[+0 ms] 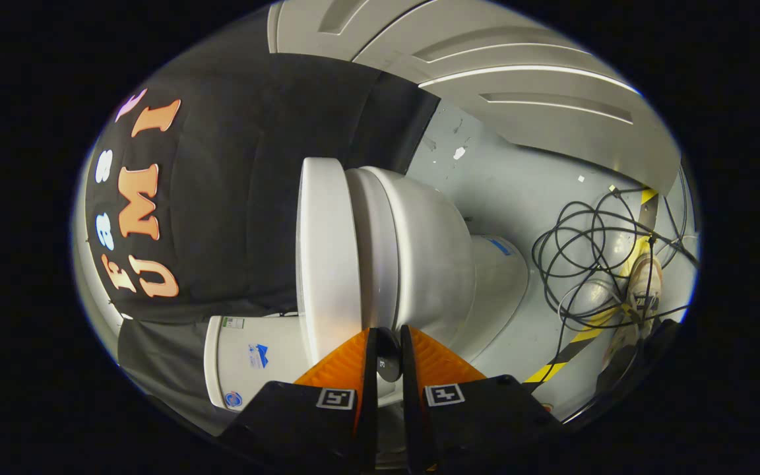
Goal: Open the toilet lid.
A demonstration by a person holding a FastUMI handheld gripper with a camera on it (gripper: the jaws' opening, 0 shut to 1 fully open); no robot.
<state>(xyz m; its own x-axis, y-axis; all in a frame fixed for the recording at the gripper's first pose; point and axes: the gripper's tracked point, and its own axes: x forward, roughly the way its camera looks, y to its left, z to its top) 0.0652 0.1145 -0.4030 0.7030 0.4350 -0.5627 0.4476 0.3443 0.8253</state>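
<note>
The view is rolled on its side. The white toilet lid [327, 251] lies down flat on the seat [372, 257], with the bowl [433, 264] beneath it. My gripper [388, 330] is at the near end of the toilet, its tips against the seat's edge next to the lid. The fingers [347, 363] stand close together with a narrow slit between them. A small dark round part [388, 361] shows in that slit; I cannot tell whether the fingers press on it.
The white tank [254, 356] sits close beside the fingers. Tangled black cables [591, 264] and yellow-black tape [565, 356] lie on the grey floor past the bowl. A pale panelled door [525, 86] stands beyond.
</note>
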